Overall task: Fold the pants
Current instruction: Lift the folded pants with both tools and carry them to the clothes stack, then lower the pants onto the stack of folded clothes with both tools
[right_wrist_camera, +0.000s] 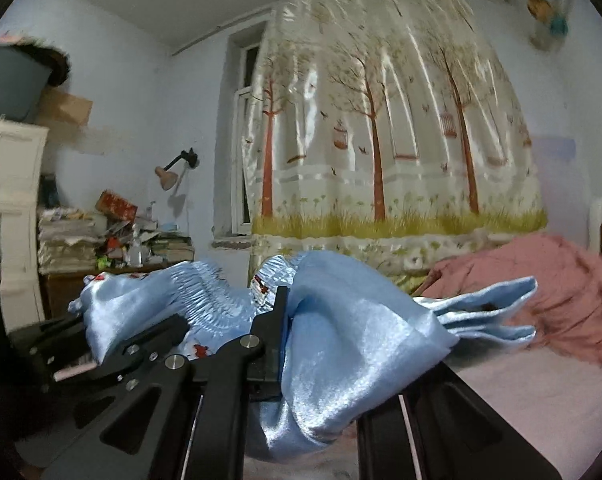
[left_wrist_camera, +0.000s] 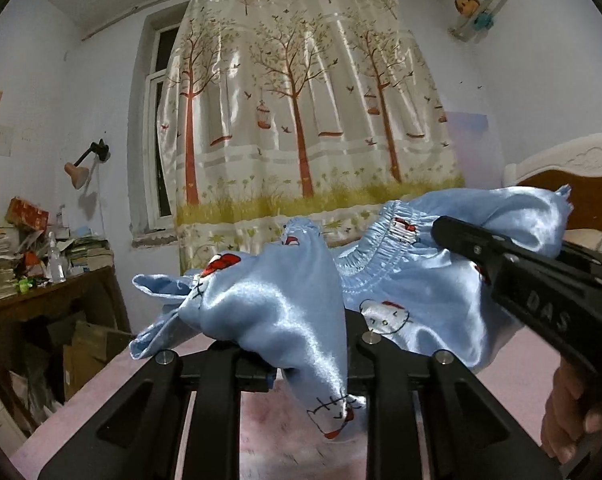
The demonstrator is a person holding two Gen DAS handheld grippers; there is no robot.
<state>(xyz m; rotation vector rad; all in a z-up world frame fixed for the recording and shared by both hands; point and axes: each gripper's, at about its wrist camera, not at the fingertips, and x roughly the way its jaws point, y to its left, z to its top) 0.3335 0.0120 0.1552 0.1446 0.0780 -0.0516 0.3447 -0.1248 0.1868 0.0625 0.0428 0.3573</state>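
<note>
Both claws – left (left_wrist_camera: 297,344) and right (right_wrist_camera: 301,344) – clenched on the shiny blue pants (left_wrist_camera: 421,292), pink bed (right_wrist_camera: 521,392) below, tree curtain (left_wrist_camera: 301,120) straight ahead.

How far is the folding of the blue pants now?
Done: both grippers have picked up the blue satin pants. In hand: the left gripper and the right gripper each pinch bunched fabric, lifted above the pink bed sheet. Left: the elastic waistband is crumpled and no flat fold shows, so the folding itself remains.

Right hand-held gripper (right_wrist_camera: 289,344) clamping blue satin pants (right_wrist_camera: 341,332), pink bed (right_wrist_camera: 521,392)
</note>
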